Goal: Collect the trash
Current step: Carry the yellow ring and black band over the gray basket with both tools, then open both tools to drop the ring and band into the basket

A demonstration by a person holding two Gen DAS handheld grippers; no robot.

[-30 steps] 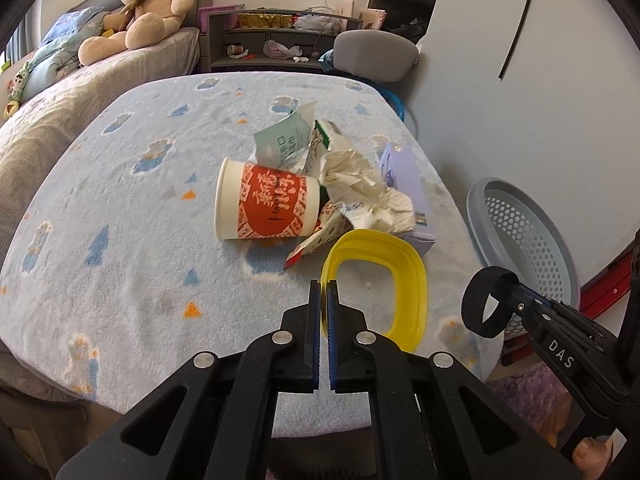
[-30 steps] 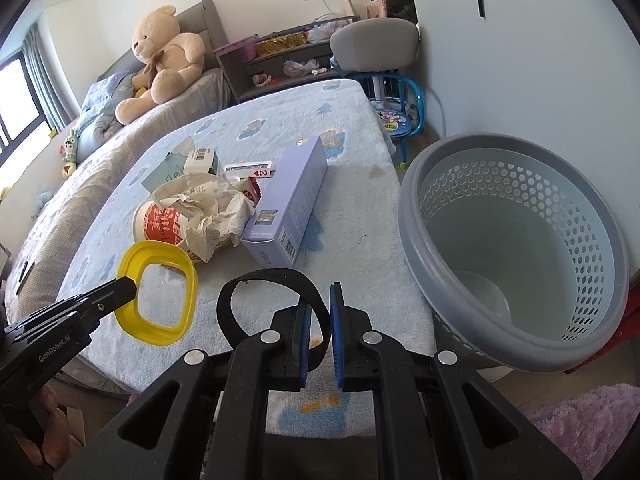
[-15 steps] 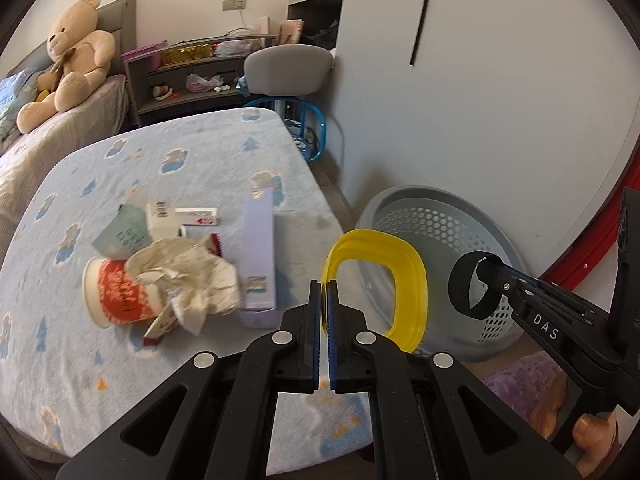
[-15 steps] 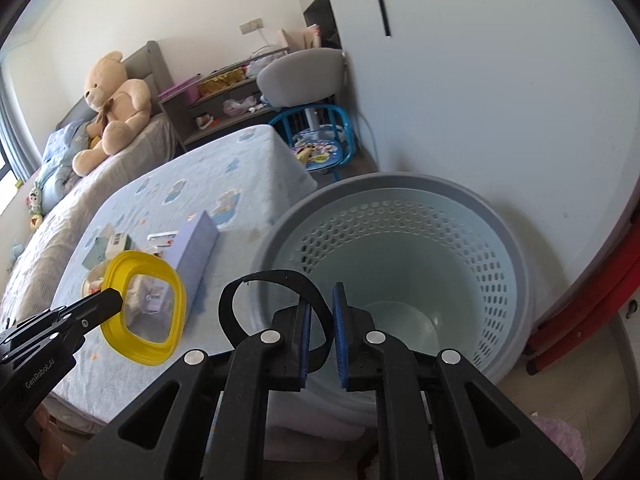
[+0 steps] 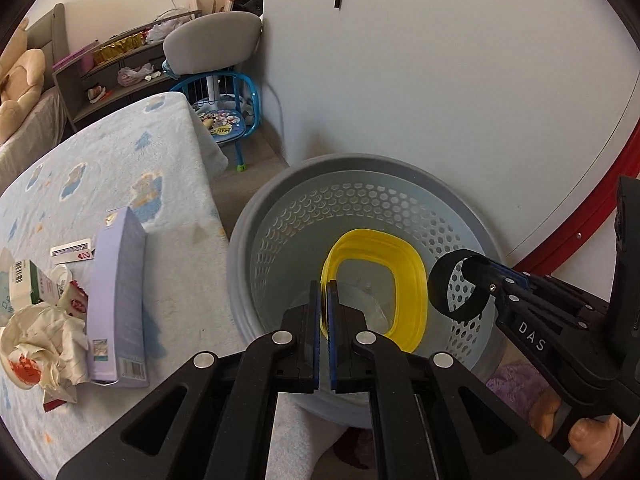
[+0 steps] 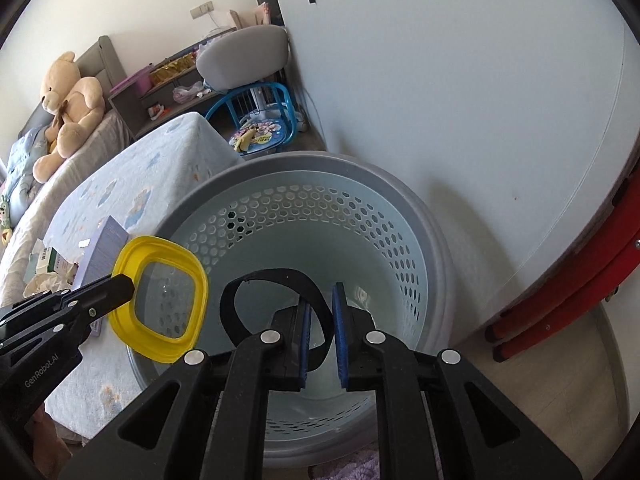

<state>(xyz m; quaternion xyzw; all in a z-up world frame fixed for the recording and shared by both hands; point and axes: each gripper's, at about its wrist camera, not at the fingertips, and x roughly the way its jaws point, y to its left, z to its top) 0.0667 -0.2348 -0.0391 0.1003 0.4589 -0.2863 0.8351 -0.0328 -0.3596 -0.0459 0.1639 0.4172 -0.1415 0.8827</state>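
My left gripper (image 5: 324,292) is shut on the rim of a yellow lid (image 5: 416,280), which hangs over the mouth of the grey perforated basket (image 5: 340,164). To its right my right gripper (image 5: 492,276) holds a black strap loop (image 5: 438,280) at its tips. In the right wrist view the right gripper (image 6: 322,296) is over the basket (image 6: 304,160), its blue pads narrowly apart with the strap loop (image 6: 276,275) pinched between them. There the left gripper (image 6: 124,286) comes in from the left with the yellow lid (image 6: 160,245). The basket looks empty.
On the blue patterned blanket (image 5: 120,168) to the left lie a lilac box (image 5: 116,288), crumpled paper (image 5: 44,332) over a red paper cup, and small cartons (image 5: 24,288). A blue child's chair (image 5: 224,120) stands behind; a white wall is beyond the basket.
Both grippers have swung right, from above the blanket to above the basket, carrying the yellow lid and the black strap loop. The trash pile has slid to the left edge.
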